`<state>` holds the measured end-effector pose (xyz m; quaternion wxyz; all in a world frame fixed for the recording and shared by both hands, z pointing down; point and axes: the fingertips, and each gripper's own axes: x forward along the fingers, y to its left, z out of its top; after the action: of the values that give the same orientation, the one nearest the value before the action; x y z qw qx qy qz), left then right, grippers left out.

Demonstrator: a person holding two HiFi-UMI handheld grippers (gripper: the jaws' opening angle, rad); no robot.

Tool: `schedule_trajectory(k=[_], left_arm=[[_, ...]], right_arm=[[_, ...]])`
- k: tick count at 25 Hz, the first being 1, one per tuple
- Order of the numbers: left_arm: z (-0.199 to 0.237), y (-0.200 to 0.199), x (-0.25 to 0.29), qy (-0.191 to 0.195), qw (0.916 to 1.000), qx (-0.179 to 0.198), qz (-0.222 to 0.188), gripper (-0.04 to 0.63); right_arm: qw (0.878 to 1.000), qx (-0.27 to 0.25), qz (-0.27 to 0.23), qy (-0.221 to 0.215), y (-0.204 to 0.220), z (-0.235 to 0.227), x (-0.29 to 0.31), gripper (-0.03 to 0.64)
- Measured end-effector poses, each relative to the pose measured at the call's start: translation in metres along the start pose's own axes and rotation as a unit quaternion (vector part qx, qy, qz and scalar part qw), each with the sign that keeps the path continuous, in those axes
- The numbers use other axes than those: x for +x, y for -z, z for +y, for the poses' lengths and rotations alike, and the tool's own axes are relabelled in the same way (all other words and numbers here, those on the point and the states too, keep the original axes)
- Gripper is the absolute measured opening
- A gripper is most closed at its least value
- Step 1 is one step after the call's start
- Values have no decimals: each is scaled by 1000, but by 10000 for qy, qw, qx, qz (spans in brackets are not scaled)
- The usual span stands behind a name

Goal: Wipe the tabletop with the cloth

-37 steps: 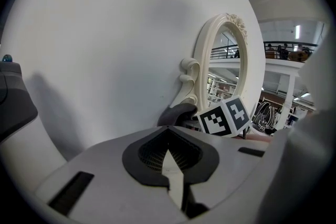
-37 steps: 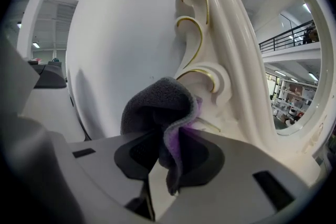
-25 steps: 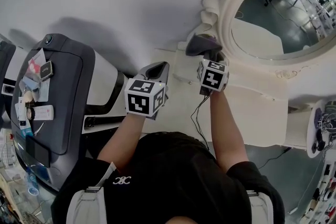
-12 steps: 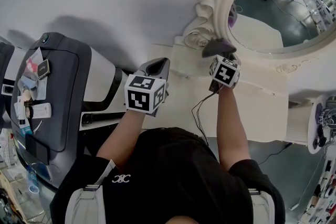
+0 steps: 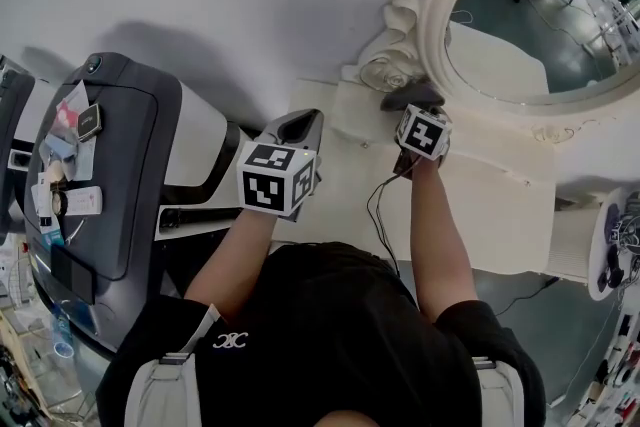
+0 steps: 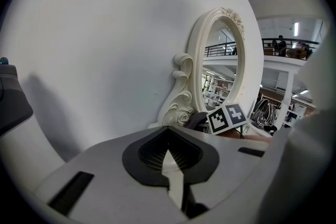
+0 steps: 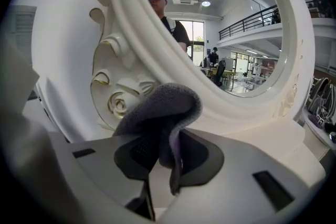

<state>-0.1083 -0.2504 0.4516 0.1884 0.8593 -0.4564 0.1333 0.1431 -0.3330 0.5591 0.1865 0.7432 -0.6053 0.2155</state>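
White tabletop (image 5: 500,205), ornate white-framed mirror (image 5: 530,25) standing at its back edge, thin black cable (image 5: 370,213) looping over it

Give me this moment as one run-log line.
right hand-held gripper: shut on cloth | cloth: by mirror frame base | left hand-held gripper: shut, empty, over tabletop

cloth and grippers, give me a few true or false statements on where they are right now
1. The right gripper is clamped on the cloth. True.
2. The left gripper grips a second cloth. False: nothing sits between its jaws.
3. The cloth is up by the carved base of the mirror frame. True.
4. The mirror frame is black and square. False: it is white and rounded.
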Motion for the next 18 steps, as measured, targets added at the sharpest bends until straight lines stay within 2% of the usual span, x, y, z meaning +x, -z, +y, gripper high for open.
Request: schedule_trajectory(k=[7, 12, 15, 18], left_arm=[[12, 1, -5, 20, 10000, -66, -57, 2], [5, -1, 2, 218, 9997, -54, -41, 1], [2, -2, 6, 369, 9993, -62, -38, 1], [-1, 0, 10, 583, 9983, -62, -17, 1]], right_arm=[[9995, -211, 10, -238, 4, 48, -9, 89], [9986, -295, 120, -431, 14, 58, -14, 89], [9994, -187, 49, -291, 9, 49, -18, 89], [9998, 111, -160, 62, -7, 23, -28, 89]])
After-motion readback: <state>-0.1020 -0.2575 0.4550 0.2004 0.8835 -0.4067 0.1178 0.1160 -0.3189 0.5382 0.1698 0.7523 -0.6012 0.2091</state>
